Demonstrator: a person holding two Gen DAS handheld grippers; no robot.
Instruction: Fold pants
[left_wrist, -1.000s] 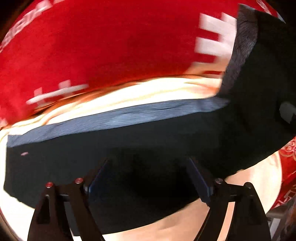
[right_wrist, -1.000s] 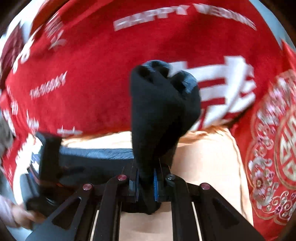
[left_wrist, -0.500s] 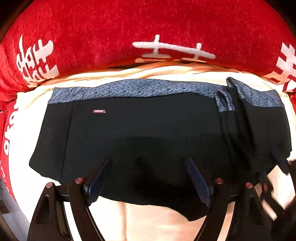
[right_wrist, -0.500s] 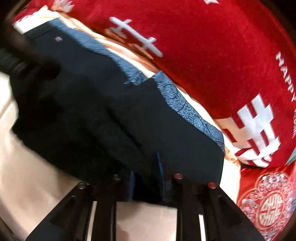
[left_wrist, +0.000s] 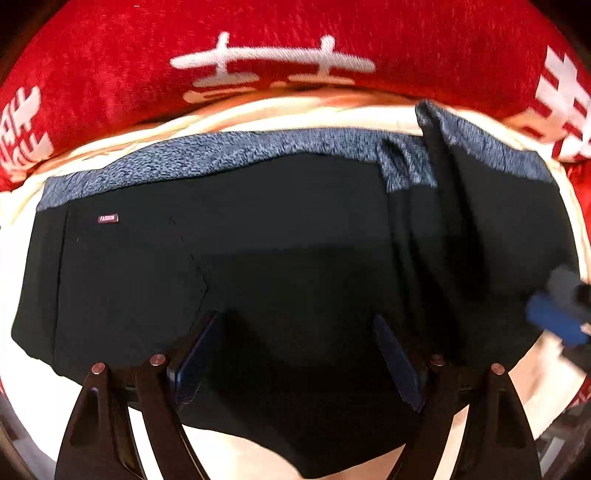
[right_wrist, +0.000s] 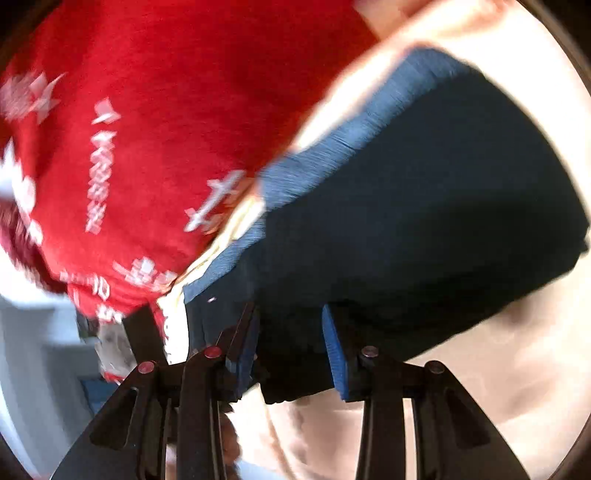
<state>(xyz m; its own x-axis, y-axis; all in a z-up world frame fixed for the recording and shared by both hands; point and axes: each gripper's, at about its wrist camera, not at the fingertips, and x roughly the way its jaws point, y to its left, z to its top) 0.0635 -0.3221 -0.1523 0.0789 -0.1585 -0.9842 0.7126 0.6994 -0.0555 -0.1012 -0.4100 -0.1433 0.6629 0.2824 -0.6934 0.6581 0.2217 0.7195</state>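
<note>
- A second ago our right gripper (right_wrist: 291, 354) had a bunched pant leg lifted over the red blanket; now that cloth lies laid over the pants (left_wrist: 258, 258) and the jaws have just been opening, dark fabric between them with the pads no longer pressing.
- The pants are black, spread flat on the cream sheet (left_wrist: 332, 114), grey-blue waistband (left_wrist: 221, 158) along the far edge, nearest the blanket.
- We see the folded-over leg as a ridge on the right side of the pants, its own grey-blue band up by the waistband.
- A small label (left_wrist: 108, 218) sits near the left end, below the waistband.
- Our left gripper (left_wrist: 295, 354) hangs over the near edge of the pants, jaws wide apart, nothing pinched.
- Beyond the sheet, the red blanket (left_wrist: 406, 44) with white lettering.
</note>
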